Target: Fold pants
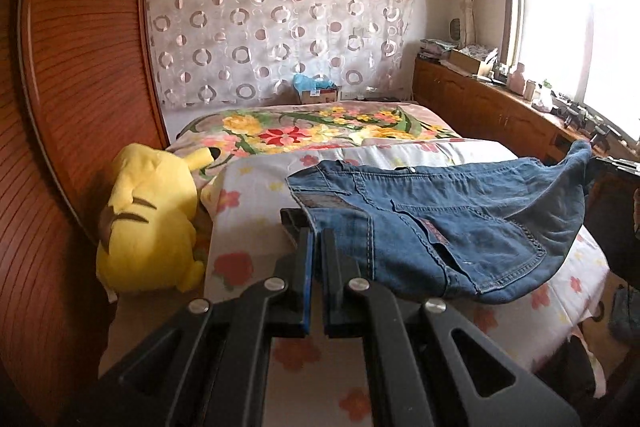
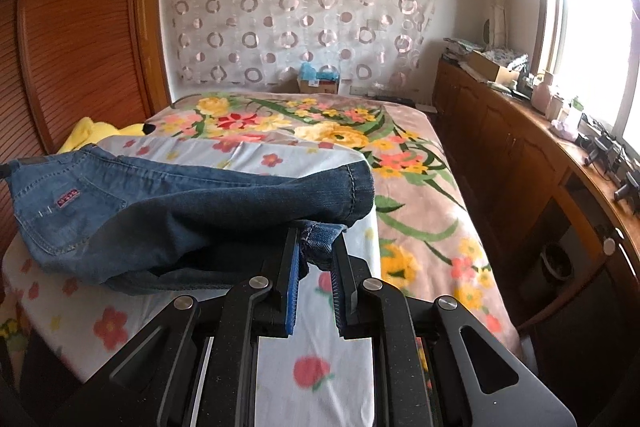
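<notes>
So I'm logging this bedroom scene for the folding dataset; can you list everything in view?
jeans: one, blue denim, on the white flowered sheet, held at both ends
flowered sheet: one, white with red flowers, near end of the bed
floral blanket: one, pink with yellow and red flowers, far part of the bed
plush toy: one, yellow, left of the jeans
wardrobe: one, reddish wood, left
cardboard box: one, brown, beyond the bed
cabinet: one, brown wood, under the window
left gripper: black, clamped on the waistband
right gripper: black, pinching a leg hem
</notes>
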Demonstrator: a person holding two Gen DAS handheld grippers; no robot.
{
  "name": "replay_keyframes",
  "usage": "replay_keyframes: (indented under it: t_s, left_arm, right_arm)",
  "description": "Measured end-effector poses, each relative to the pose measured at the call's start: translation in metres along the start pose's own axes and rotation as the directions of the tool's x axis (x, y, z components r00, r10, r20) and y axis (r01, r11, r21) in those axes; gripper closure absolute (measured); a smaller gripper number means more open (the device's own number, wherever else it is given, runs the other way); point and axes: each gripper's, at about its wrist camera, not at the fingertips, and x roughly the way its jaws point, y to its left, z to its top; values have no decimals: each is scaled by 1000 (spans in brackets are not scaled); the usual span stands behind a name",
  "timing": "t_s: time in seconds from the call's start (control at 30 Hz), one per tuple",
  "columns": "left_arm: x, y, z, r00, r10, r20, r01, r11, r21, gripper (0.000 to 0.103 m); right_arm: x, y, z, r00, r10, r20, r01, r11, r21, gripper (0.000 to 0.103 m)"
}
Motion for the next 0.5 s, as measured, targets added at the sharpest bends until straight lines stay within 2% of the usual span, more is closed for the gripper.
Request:
replay_keyframes:
  t_s: [0.13, 0.2, 0.37, 0.5]
  left_arm:
    - [-22, -2, -17, 1000, -16, 2, 16, 1000, -14, 103]
    - [-27, -3, -30, 999, -28, -21, 27, 999, -19, 103]
    - [-16, -4, -61, 995, -27, -94, 25, 999, -23, 103]
    - [-5, -4, -72, 991, -18, -130, 14, 999, -31, 103]
  right_arm:
    - [-24, 6, -15, 1000, 11, 7, -11, 1000, -22, 92]
    - [-30, 7, -23, 1000, 21, 7, -20, 1000, -22, 92]
    - [-26, 11, -51, 999, 32, -36, -32, 999, -4, 92]
    - [-17, 9, -71, 997, 38, -69, -36, 999, 33, 92]
